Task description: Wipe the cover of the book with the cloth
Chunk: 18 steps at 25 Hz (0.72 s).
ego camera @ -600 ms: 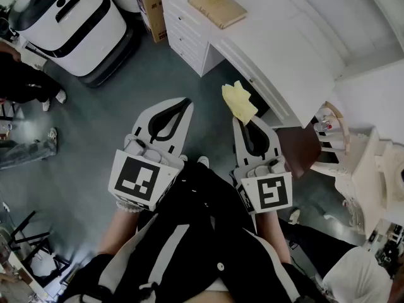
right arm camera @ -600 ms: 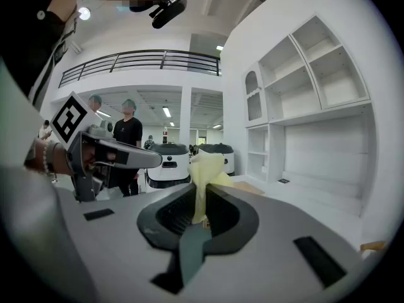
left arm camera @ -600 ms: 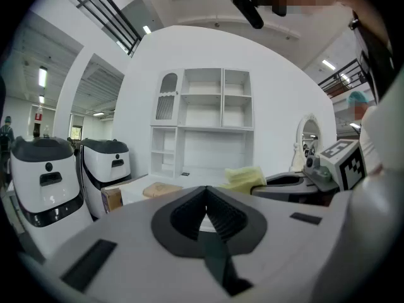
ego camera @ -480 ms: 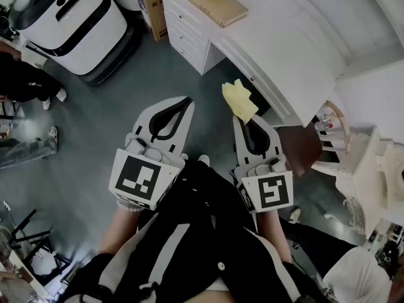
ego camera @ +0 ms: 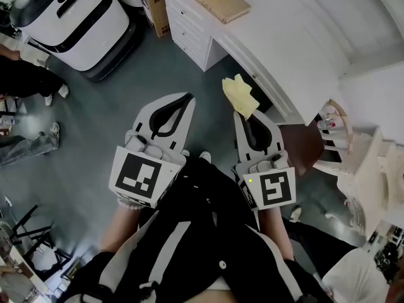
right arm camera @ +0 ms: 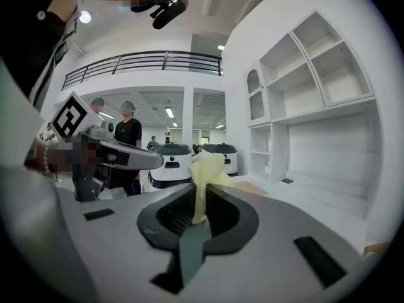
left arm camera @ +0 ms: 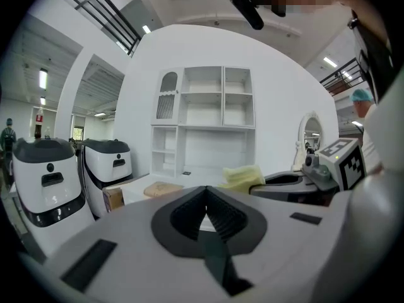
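Right claw (ego camera: 243, 115): jaws clamped on the yellow cloth (ego camera: 239, 96). One pinched fold sits between the pads; the rest bunches up and forward past the tips.

Left claw (ego camera: 185, 100): jaws pressed together, nothing between them. It hangs level with my right claw, to its left, the two apart over the grey floor (ego camera: 95, 125). Both point ahead, tilted slightly down.

Just beyond the cloth, ahead and to the right of my right claw: edge of the white desk (ego camera: 278, 43), not touched.

Book (ego camera: 220, 1) lies flat on the desk top, tan cover up, well ahead of both claws, above the drawers (ego camera: 186, 33). Cloth and book are well apart.

Ahead-left of my left claw: cardboard box (ego camera: 151, 2) beside the desk, then a white machine (ego camera: 69, 17) with a black top further left.
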Each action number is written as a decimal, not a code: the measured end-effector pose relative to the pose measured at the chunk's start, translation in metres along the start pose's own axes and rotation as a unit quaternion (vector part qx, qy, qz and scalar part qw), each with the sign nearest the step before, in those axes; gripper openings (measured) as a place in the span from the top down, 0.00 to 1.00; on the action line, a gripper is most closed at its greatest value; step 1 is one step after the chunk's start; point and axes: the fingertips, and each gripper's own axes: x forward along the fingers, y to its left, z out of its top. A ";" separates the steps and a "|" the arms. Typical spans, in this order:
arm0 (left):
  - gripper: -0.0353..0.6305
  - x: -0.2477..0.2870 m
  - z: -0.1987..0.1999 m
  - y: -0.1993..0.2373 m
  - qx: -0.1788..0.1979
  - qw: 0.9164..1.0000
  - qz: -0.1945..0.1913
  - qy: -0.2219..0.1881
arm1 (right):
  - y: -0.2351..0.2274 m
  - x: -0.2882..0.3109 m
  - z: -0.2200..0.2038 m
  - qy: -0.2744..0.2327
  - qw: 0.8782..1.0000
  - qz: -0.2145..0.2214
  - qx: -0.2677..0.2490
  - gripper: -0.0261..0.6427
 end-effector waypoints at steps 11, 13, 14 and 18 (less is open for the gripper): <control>0.94 0.000 -0.001 -0.002 -0.001 1.000 0.028 0.003 | -0.011 0.000 -0.001 -0.009 1.000 0.018 0.015 0.91; 0.95 -0.003 -0.001 -0.002 -0.001 0.999 0.037 0.003 | -0.010 -0.001 -0.001 -0.010 1.000 0.023 0.015 0.91; 0.95 -0.004 -0.001 -0.001 0.000 0.999 0.041 0.002 | -0.010 -0.002 -0.001 -0.011 1.000 0.026 0.015 0.91; 0.94 -0.008 -0.002 0.000 0.004 0.998 0.059 -0.007 | -0.011 -0.005 -0.004 -0.011 0.999 0.034 0.013 0.91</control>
